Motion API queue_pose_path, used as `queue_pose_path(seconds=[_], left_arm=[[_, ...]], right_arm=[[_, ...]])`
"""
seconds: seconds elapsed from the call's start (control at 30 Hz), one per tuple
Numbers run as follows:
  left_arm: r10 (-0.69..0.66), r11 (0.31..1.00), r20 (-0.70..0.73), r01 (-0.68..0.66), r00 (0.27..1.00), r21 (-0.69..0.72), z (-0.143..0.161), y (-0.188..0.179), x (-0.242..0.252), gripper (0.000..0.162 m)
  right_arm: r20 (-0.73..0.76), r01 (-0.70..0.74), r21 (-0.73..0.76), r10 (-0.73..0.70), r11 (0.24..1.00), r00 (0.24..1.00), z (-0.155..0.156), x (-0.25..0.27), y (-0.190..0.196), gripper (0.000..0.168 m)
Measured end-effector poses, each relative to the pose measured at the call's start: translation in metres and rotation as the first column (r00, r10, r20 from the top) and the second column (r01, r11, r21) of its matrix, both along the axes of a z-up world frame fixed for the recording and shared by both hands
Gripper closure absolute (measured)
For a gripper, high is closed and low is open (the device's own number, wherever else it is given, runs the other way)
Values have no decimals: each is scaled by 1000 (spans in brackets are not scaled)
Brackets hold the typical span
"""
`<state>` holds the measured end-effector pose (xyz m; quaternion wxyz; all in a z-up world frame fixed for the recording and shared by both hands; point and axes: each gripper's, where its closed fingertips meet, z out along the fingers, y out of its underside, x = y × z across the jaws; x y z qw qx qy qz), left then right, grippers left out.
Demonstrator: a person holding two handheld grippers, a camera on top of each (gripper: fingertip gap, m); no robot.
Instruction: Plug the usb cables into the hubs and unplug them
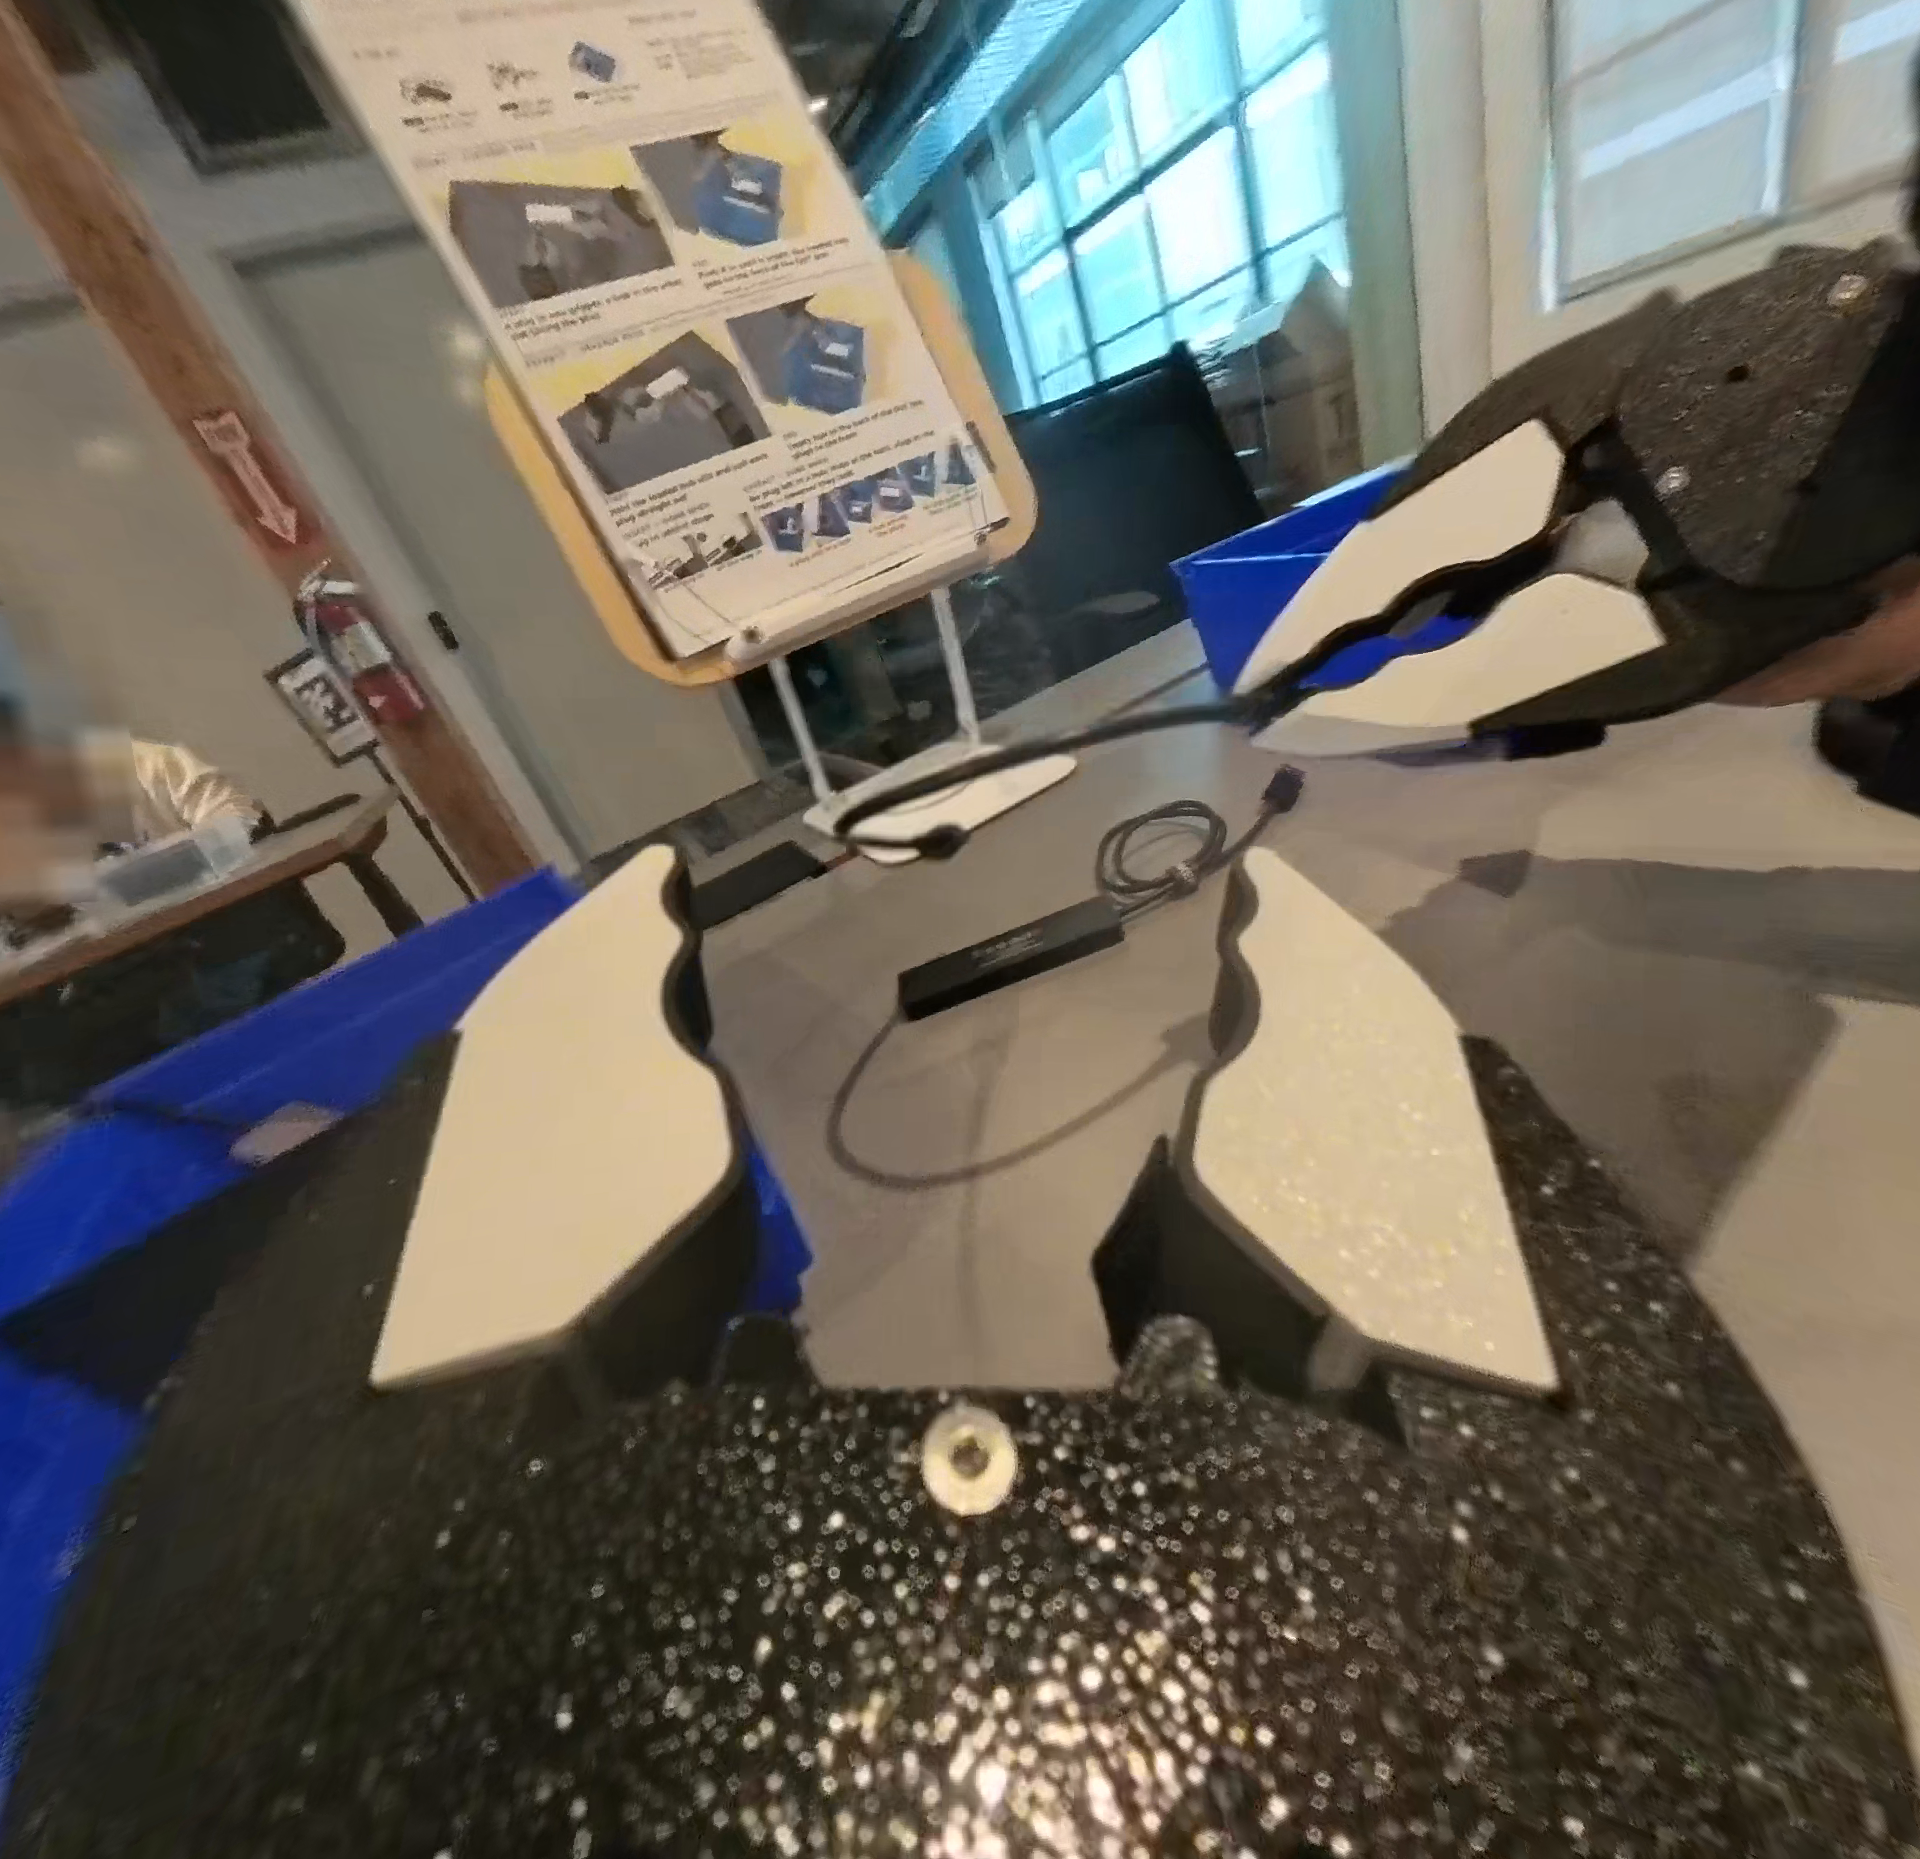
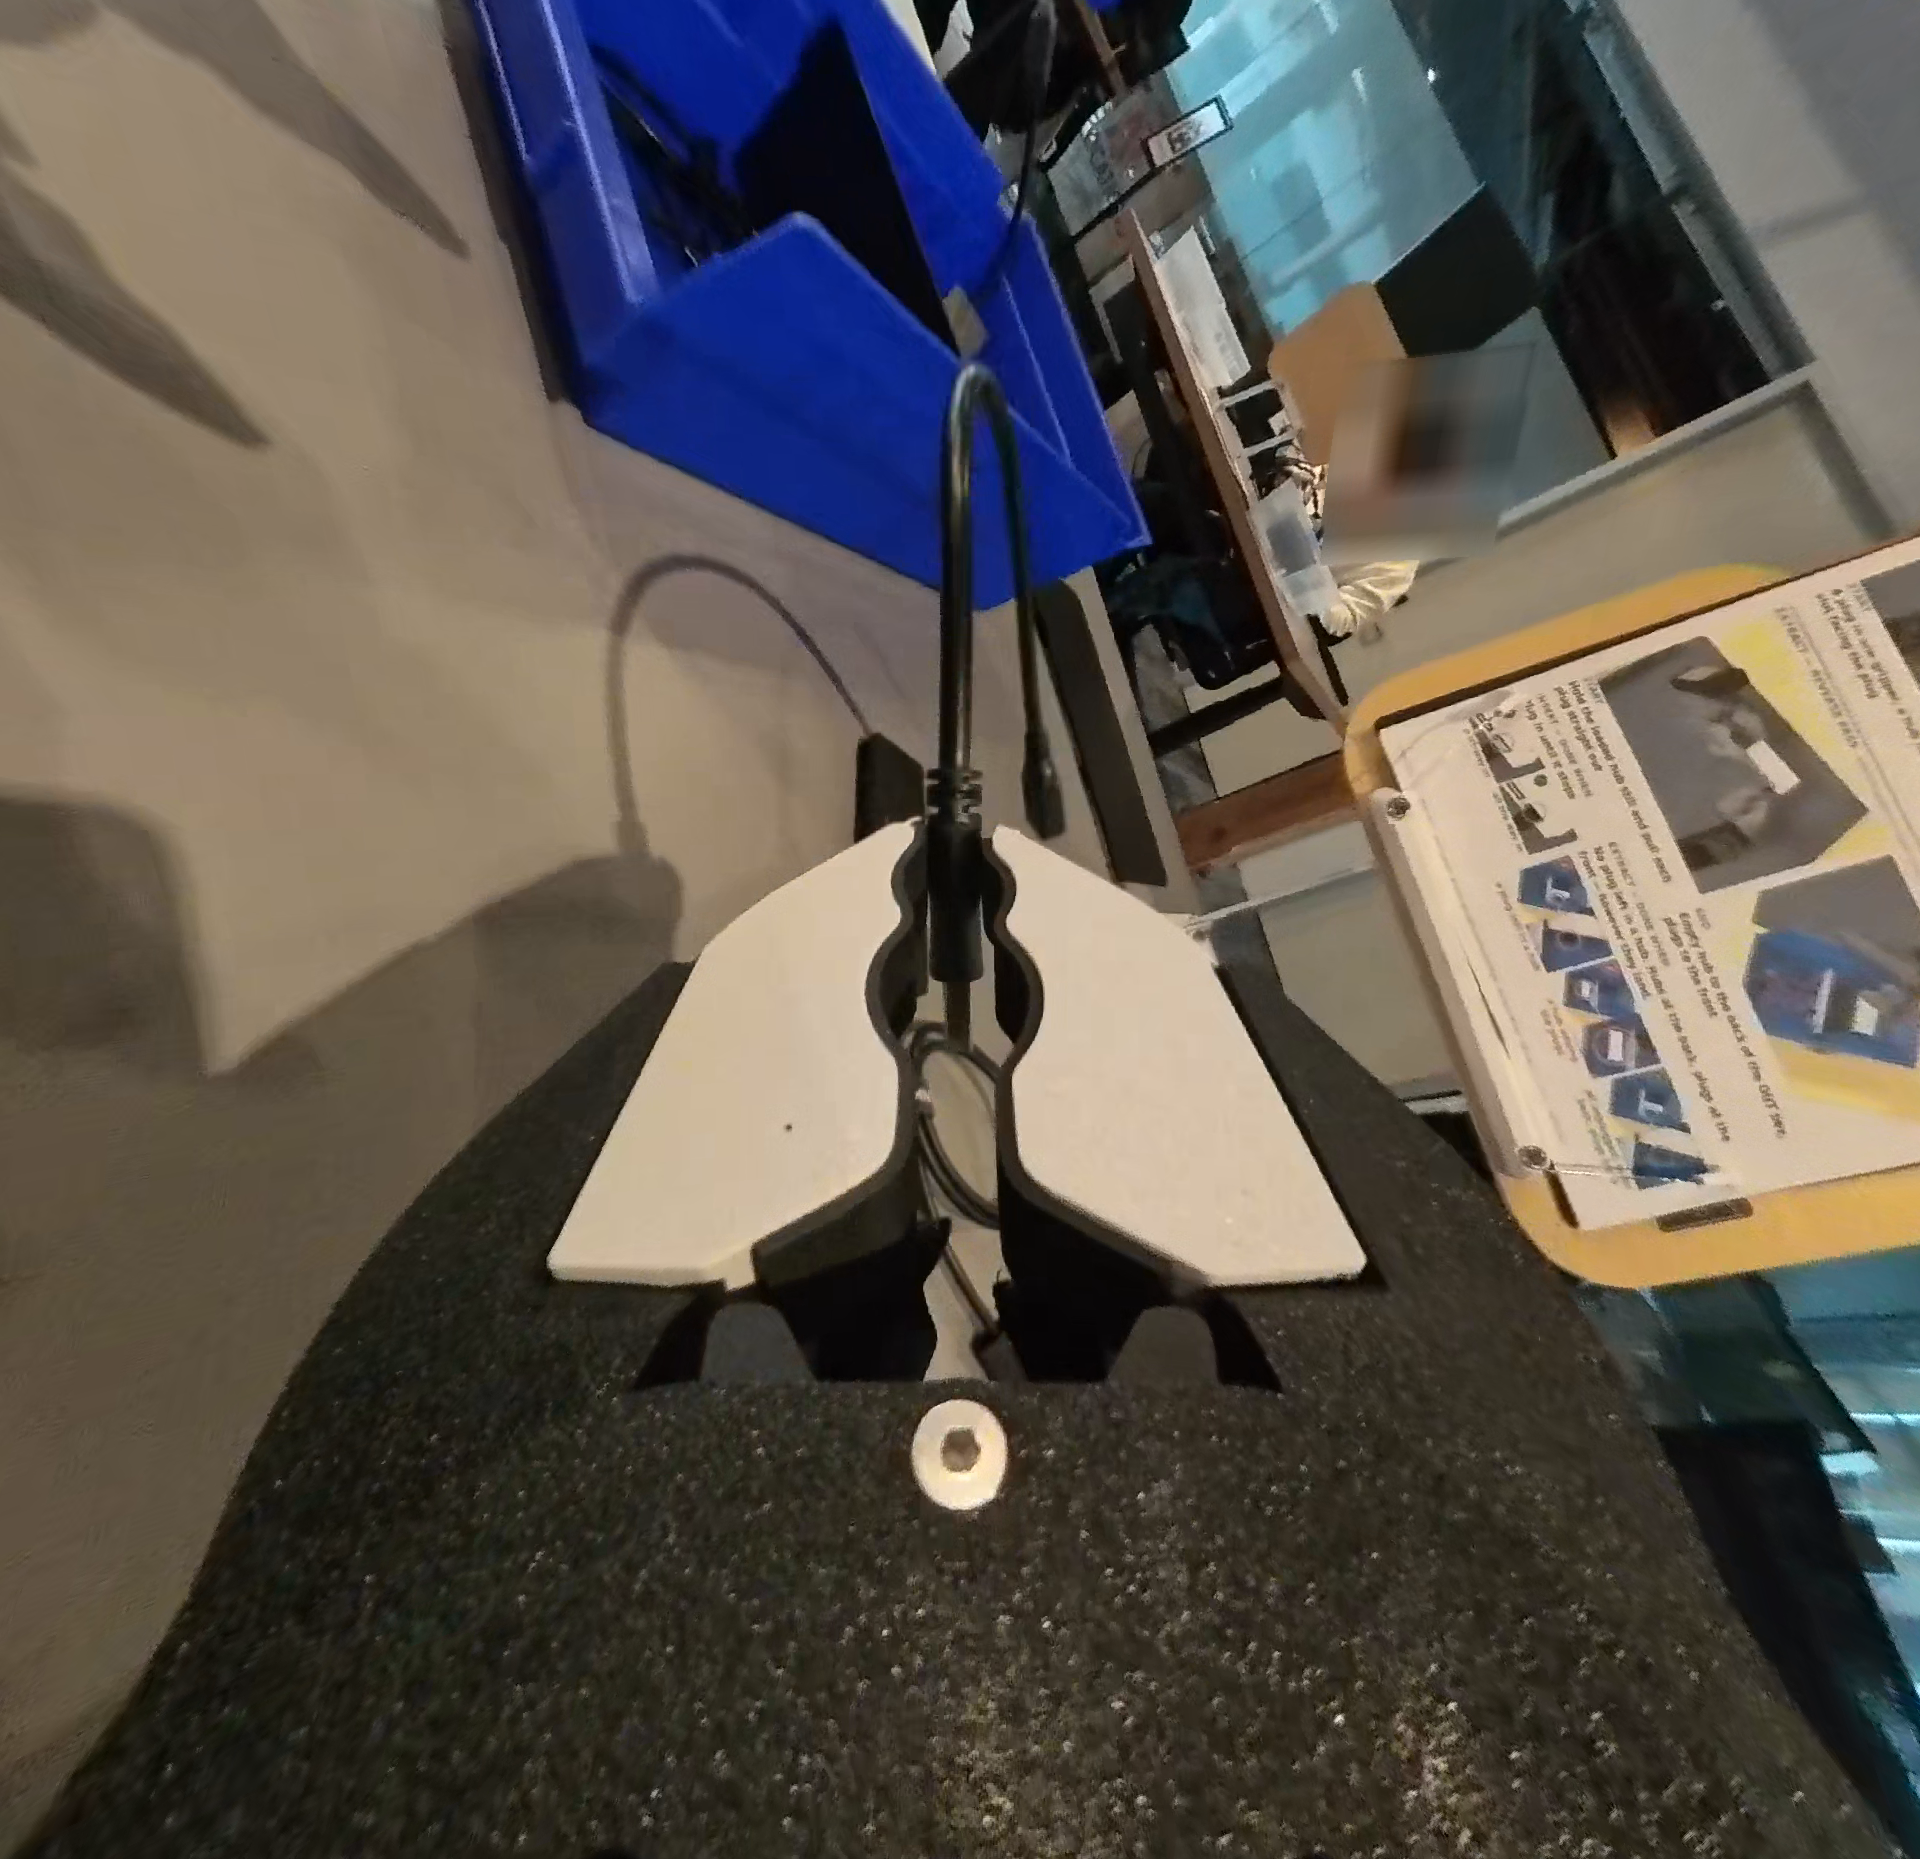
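My left gripper (image 1: 961, 874) is open wide and empty, just above the grey table (image 1: 1558, 978). A black USB hub (image 1: 1013, 968) lies on the table ahead, between the lines of its fingers but untouched; its cable is coiled (image 1: 1164, 853) and ends in a loose plug (image 1: 1283, 786). A second black hub (image 1: 758, 879) lies beyond, partly behind the left finger. My right gripper (image 1: 1262, 713) is shut on the plug (image 2: 951, 905) of a short black cable (image 1: 1039, 760). The cable loops up (image 2: 977, 396) and back down to its free end (image 2: 1039, 801).
A blue bin (image 1: 260, 1082) stands close at the left, and another (image 1: 1278, 583) is behind the right gripper. A blue bin holding cables also shows in the right wrist view (image 2: 790, 282). An instruction board on a white stand (image 1: 665, 282) stands at the table's far side.
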<state>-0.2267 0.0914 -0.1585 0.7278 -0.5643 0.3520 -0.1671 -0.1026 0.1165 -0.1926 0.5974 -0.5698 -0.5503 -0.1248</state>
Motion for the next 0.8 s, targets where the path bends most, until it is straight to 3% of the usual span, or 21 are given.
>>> queue_pose_path(seconds=[0.13, 0.27, 0.37, 0.43, 0.57, 0.8], left_arm=[[-158, 987, -174, 162, 972, 8, -9, 1, 50, 74], [-279, 955, -411, 295, 868, -24, -39, 16, 98, 84], [-313, 921, -560, 388, 767, 17, -58, 18, 116, 109], [-361, 886, -588, 463, 723, 26, -67, 14, 123, 126], [-412, 870, -566, 492, 714, -12, -79, 18, 123, 139], [-360, 895, -565, 446, 742, 16, -83, 27, 116, 153]], right_arm=[[64, -19, 59, 15, 998, 998, -8, -4, -1, 159], [152, -56, 82, 44, 995, 987, -21, -9, -3, 159], [152, -91, 32, 85, 995, 985, -29, -10, -5, 159], [138, -108, -9, 108, 994, 985, -33, -12, -5, 159], [128, -119, -55, 125, 991, 984, -40, -12, -3, 159], [38, -126, -38, 127, 991, 991, -39, -13, -1, 150]])
